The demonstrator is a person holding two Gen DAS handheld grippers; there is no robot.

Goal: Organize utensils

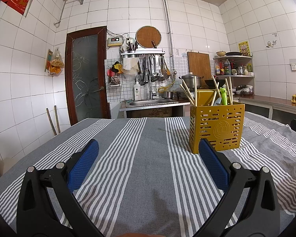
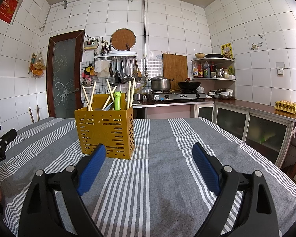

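The yellow holder with chopsticks stands mid-table on the striped cloth. Left gripper and right gripper both show jaws wide, empty. Sorting looks unstarted or finished; next, reach for a utensil.

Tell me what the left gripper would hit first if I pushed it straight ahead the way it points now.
Probably only the striped tablecloth: the left gripper is open and aimed slightly down at bare cloth. The yellow utensil holder stands off to the right, by the right fingertip, which might graze it; depth is unclear.
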